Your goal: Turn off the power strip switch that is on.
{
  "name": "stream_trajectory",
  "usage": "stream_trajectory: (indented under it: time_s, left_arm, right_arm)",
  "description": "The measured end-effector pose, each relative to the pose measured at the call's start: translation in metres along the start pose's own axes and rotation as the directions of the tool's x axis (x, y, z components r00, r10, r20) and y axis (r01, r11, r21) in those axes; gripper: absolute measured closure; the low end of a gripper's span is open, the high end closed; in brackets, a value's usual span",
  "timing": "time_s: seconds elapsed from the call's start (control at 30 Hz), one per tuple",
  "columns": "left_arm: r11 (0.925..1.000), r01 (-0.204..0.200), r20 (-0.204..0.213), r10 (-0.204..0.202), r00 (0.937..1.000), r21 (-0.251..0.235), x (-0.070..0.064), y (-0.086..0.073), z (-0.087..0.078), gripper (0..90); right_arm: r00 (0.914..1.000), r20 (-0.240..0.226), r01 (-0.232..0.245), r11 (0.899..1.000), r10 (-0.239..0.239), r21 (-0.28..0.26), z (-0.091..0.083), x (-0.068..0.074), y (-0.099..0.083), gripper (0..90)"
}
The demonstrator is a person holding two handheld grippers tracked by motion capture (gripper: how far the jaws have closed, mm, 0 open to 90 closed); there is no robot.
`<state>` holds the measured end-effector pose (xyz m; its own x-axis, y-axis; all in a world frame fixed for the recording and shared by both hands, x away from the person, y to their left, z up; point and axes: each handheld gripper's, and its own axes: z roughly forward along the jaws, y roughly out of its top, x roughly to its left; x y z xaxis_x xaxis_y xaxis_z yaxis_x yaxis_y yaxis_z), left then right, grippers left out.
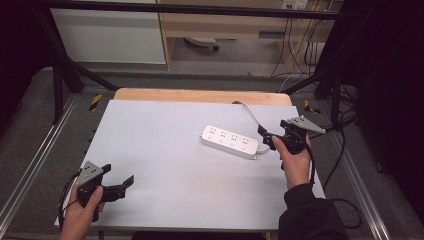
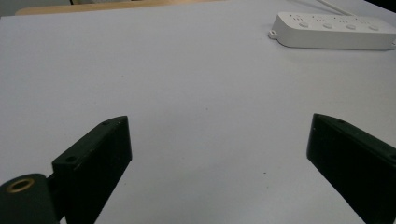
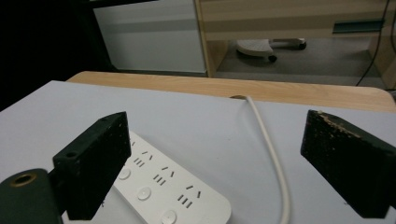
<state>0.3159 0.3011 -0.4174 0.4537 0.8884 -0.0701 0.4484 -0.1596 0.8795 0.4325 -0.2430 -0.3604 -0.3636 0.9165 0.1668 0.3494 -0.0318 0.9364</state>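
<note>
A white power strip (image 1: pixel 230 141) with several sockets lies right of centre on the white table top (image 1: pixel 165 150). Its white cable (image 1: pixel 252 114) curves off the strip's right end toward the table's far edge. My right gripper (image 1: pixel 265 136) hovers open at that right end, with nothing between its jaws. In the right gripper view the power strip (image 3: pixel 173 191) lies low under the left jaw and the cable (image 3: pixel 271 149) runs between the wide-apart jaws of the right gripper (image 3: pixel 215 140). My left gripper (image 1: pixel 118 174) is open and empty near the front left corner, and its view shows the power strip (image 2: pixel 334 30) far off.
A strip of wooden table (image 1: pixel 200 95) shows beyond the white sheet. Black frame bars (image 1: pixel 65 70) stand at both back corners. Loose cables (image 1: pixel 345 150) hang off the table's right side. A cabinet (image 1: pixel 220 25) and a white panel (image 1: pixel 110 35) stand behind.
</note>
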Motion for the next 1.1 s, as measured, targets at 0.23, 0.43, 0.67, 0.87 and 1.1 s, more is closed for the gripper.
stream_trajectory:
  time_s: [0.23, 0.43, 0.67, 0.87, 1.1]
  left_arm:
    - [1.0, -0.004, 0.003, 0.004, 1.0, 0.004, 0.0, 0.0, 0.0, 6.5]
    - [1.0, -0.004, 0.004, 0.004, 1.0, 0.002, 0.0, 0.0, 0.0, 6.5]
    - [1.0, -0.004, 0.003, 0.004, 1.0, 0.001, 0.0, 0.0, 0.0, 6.5]
    - [1.0, -0.006, 0.006, 0.006, 1.0, -0.001, 0.0, 0.0, 0.0, 6.6]
    - [1.0, -0.003, 0.006, 0.003, 1.0, 0.004, 0.001, 0.0, 0.001, 6.6]
  right_arm:
    - [0.9982, -0.043, -0.041, 0.999, 0.041, 0.01, 0.013, -0.002, 0.0, 23.5]
    - [0.9984, -0.048, -0.03, 0.999, 0.031, 0.015, 0.021, 0.0, -0.002, 38.5]
    - [0.9971, -0.056, -0.051, 0.999, 0.052, 0.007, 0.028, 0.0, -0.004, 57.8]
    - [0.9952, -0.078, -0.058, 0.998, 0.059, 0.016, 0.035, 0.002, -0.008, 72.7]
    - [0.9951, -0.076, -0.06, 0.997, 0.063, 0.047, 0.044, 0.002, -0.013, 84.6]
